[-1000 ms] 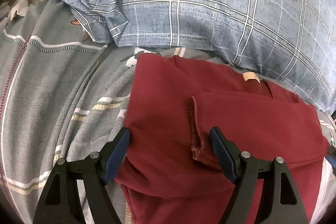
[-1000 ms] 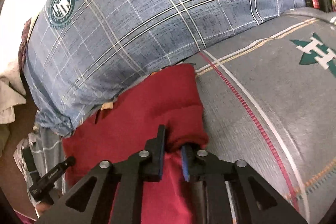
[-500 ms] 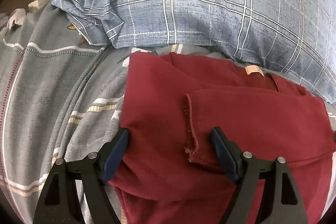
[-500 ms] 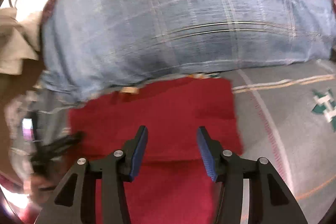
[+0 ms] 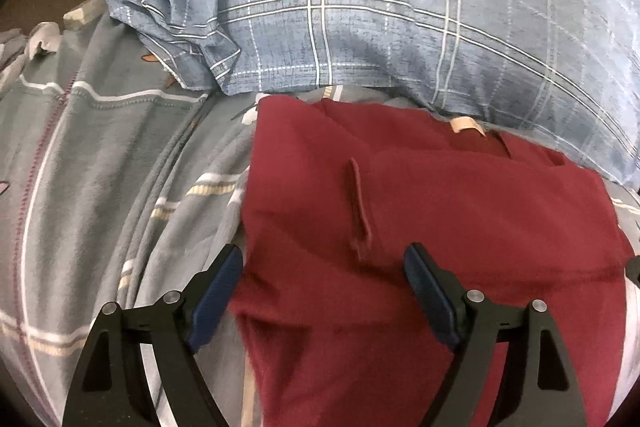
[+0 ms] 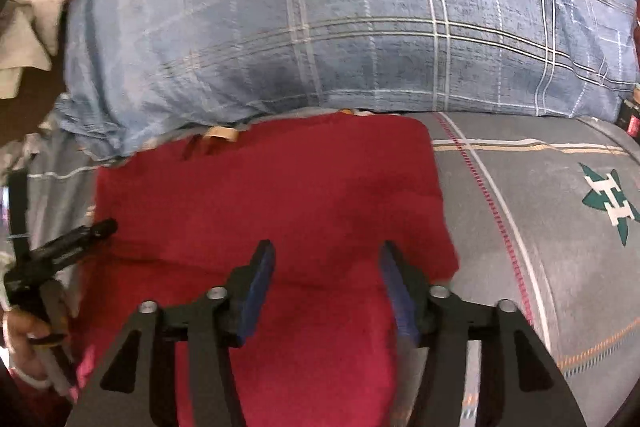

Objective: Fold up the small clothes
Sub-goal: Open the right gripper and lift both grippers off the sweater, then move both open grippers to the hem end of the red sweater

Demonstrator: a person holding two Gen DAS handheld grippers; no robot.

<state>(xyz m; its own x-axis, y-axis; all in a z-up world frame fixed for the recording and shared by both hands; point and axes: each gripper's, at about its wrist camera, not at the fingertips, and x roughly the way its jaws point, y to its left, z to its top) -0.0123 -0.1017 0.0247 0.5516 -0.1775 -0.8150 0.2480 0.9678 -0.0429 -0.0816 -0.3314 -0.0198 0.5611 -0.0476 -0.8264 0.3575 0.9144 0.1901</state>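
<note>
A dark red garment point(image 5: 440, 207) lies folded flat on the bed, its beige neck label point(image 5: 466, 125) toward the pillow. A folded-in sleeve's hem point(image 5: 358, 207) runs down its middle. My left gripper point(image 5: 322, 253) hovers over the garment's left part with its jaws opening wide and the pads clear of the cloth. In the right wrist view the same garment point(image 6: 280, 195) fills the centre. My right gripper point(image 6: 326, 247) hangs above its right half, jaws opening, pressing on nothing. The left gripper point(image 6: 60, 251) and the hand point(image 6: 24, 339) holding it show at that view's left edge.
A large blue plaid pillow point(image 5: 400, 7) point(image 6: 340, 27) lies right behind the garment. The grey striped bedsheet point(image 5: 100, 167) point(image 6: 540, 227) spreads to both sides, with a green emblem point(image 6: 608, 199) on the right. Pale cloth point(image 6: 24, 39) lies off the bed at far left.
The right gripper let go of the garment's right fold, opened and rolled level; the fold now lies flat. The left gripper drew back slightly, its jaws a little wider.
</note>
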